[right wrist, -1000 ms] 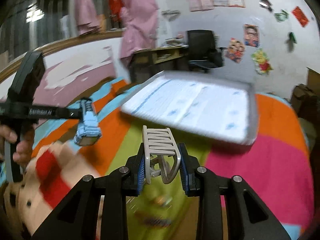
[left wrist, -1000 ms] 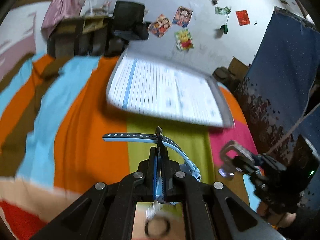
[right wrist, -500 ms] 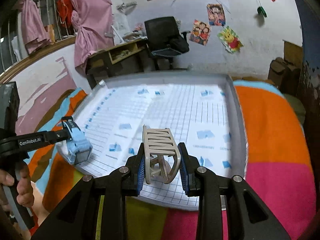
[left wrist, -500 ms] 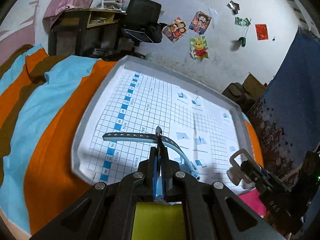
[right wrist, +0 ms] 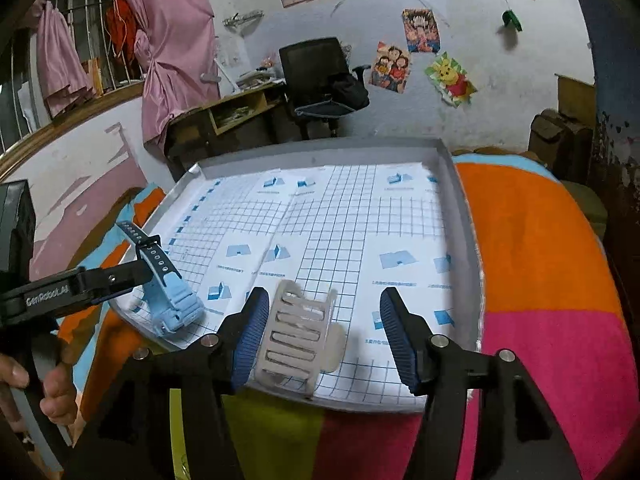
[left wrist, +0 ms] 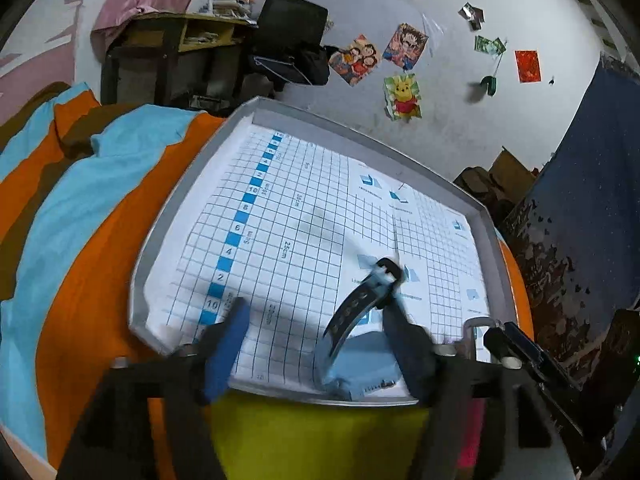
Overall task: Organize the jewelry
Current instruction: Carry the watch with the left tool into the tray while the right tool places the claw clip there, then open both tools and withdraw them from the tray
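Observation:
A grey tray (left wrist: 188, 200) lined with gridded paper lies on the bed. My left gripper (left wrist: 316, 344) is open over its near edge. A light blue watch (left wrist: 360, 312) lies loose on the paper beside the right finger (left wrist: 404, 344), strap curling upward. In the right wrist view the same watch (right wrist: 168, 292) rests at the tray's (right wrist: 460, 208) left corner, by the left gripper (right wrist: 100, 280). My right gripper (right wrist: 324, 332) is open too. A pale slatted bracelet (right wrist: 300, 336), blurred, sits on the near rim against the left finger (right wrist: 250, 332).
A striped blanket (left wrist: 80, 240) in orange, blue, green and pink covers the bed around the tray. A desk (right wrist: 224, 116) and a black chair (right wrist: 316, 76) stand by the postered wall. A dark blue curtain (left wrist: 592, 184) hangs at the right. A person's hand (right wrist: 16, 376) holds the left handle.
Both grippers have opened. The blue watch dropped from the left one and the pale bracelet from the right one, onto the tray's near end. Both have come lower and closer to the tray.

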A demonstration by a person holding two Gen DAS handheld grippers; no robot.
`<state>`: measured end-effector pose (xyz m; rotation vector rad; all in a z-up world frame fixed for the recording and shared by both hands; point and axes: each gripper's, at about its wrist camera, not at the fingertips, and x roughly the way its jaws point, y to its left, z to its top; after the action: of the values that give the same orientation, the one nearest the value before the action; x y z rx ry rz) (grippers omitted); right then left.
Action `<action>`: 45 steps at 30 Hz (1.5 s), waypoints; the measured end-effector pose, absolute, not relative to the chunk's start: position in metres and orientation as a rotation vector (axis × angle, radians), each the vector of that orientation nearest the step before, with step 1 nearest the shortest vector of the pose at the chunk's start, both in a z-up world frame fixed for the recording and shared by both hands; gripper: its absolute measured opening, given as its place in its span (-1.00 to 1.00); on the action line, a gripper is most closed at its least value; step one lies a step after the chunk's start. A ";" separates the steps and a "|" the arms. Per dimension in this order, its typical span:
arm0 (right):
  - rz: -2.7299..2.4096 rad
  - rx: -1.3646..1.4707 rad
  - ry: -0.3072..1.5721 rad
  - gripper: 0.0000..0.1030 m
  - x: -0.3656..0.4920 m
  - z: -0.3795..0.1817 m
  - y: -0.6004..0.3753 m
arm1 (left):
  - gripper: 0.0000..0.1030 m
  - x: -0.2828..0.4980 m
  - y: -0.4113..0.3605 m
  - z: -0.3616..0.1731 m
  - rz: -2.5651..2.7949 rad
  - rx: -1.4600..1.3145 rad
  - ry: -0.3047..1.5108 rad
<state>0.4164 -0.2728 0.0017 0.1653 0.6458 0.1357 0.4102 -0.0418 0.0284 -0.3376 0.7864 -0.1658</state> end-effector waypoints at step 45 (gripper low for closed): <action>0.165 -0.045 0.222 0.95 0.061 0.062 -0.236 | 1.00 0.076 -0.011 0.034 -0.099 -0.103 0.343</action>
<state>0.0608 -0.2361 0.0625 -0.0452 0.2224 0.1653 0.0755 -0.0109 0.0343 -0.1029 0.3428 -0.0991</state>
